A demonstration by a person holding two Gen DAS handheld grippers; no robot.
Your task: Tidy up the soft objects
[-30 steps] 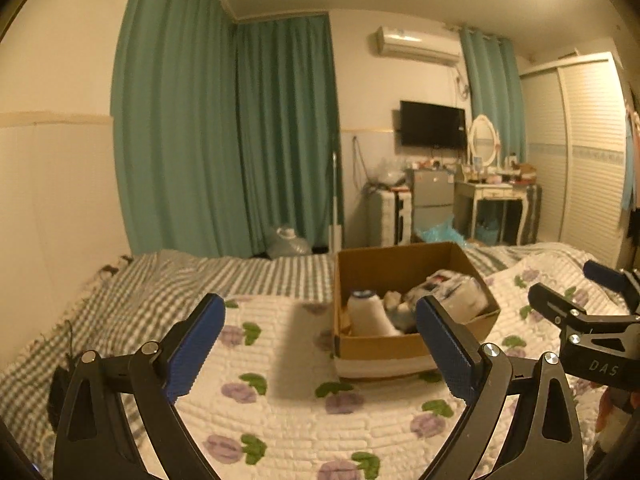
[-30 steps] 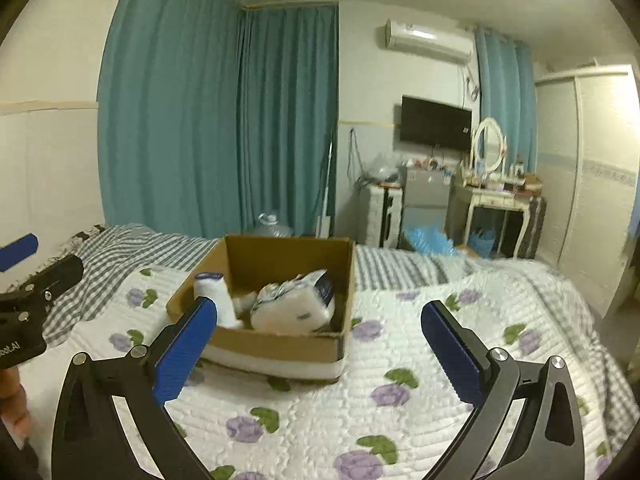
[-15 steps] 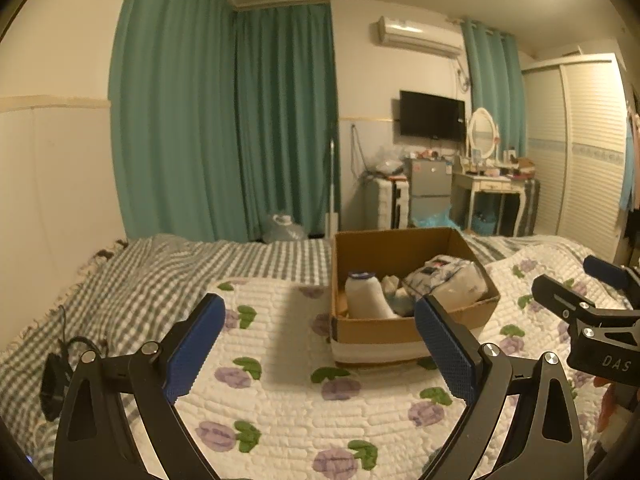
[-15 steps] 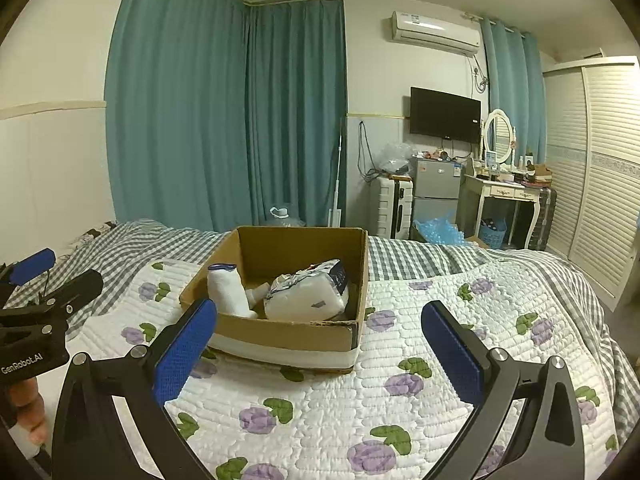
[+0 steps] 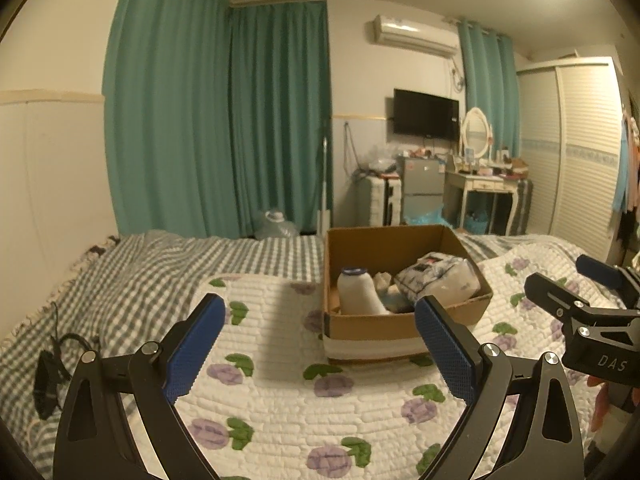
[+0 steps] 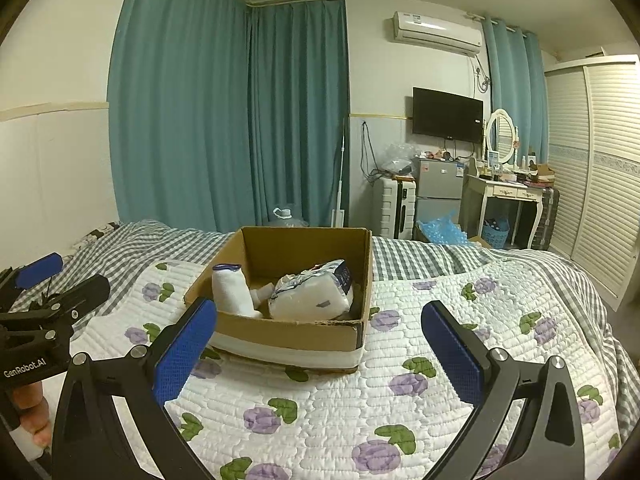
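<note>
Box (image 6: 288, 322) sat on the bed quilt (image 6: 360, 396), open-topped, holding a white sock roll (image 6: 234, 290), a plastic-wrapped soft pack (image 6: 310, 296) and a small pale item between them, too hidden to identify. Over the last second both views had dropped and drawn slightly nearer; box loomed larger and more of its inside showed. Judged: an approach toward the box, nothing yet grasped. Left gripper (image 5: 320, 344) empty, jaws spread wide, box to its right front. Right gripper (image 6: 320, 344) likewise empty, jaws spread, box just ahead and left of centre. Box floor behind the near wall was out of sight. Pack label unreadable. Dark cable tangle (image 5: 52, 376) at the left bed edge, partly cut off by the gripper frame.
</note>
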